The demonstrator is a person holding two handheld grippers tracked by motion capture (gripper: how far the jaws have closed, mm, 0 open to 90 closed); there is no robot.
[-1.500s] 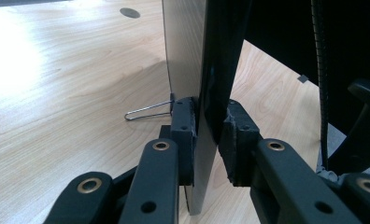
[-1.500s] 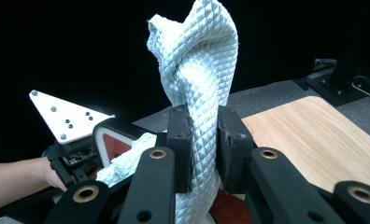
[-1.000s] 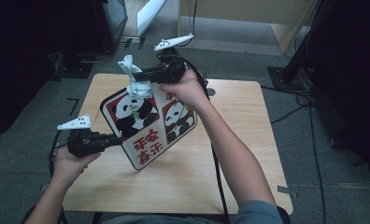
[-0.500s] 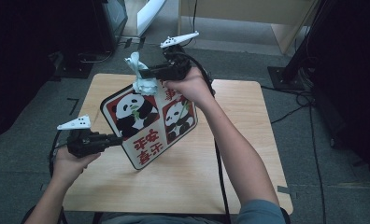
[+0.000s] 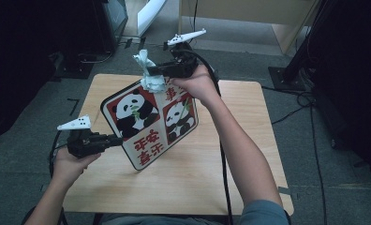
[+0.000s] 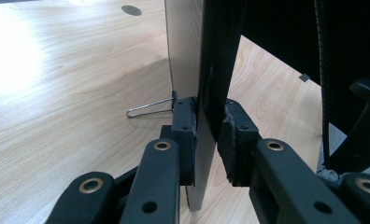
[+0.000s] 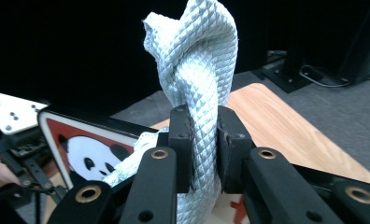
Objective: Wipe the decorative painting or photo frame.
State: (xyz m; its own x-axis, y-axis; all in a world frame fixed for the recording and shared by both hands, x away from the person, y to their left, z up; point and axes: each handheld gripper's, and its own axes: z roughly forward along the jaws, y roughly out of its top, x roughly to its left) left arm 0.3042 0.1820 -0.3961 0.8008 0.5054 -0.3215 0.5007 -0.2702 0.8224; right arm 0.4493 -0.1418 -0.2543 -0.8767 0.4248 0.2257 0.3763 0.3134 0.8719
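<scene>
Since the earlier frames, the right tongs (image 5: 152, 71) had lifted the pale cloth (image 5: 146, 70) from the panda board (image 5: 148, 124) to its upper edge, while the left tongs (image 5: 119, 139) stayed put. From above, the board's printed face showed two pandas and red characters; the left gripper view instead met the board (image 6: 185, 51) edge-on, with a thin wire clip (image 6: 150, 108) beside the left tongs (image 6: 206, 135), which pinched its lower edge. The right gripper view showed the cloth's (image 7: 199, 70) diamond weave, twisted upright and pinched between the right tongs (image 7: 204, 144). Below lay a light wooden tabletop (image 5: 230, 154) on grey carpet (image 5: 315, 154), with dark equipment around. The board stood tilted above the tabletop between both tongs, the cloth at its top corner.
</scene>
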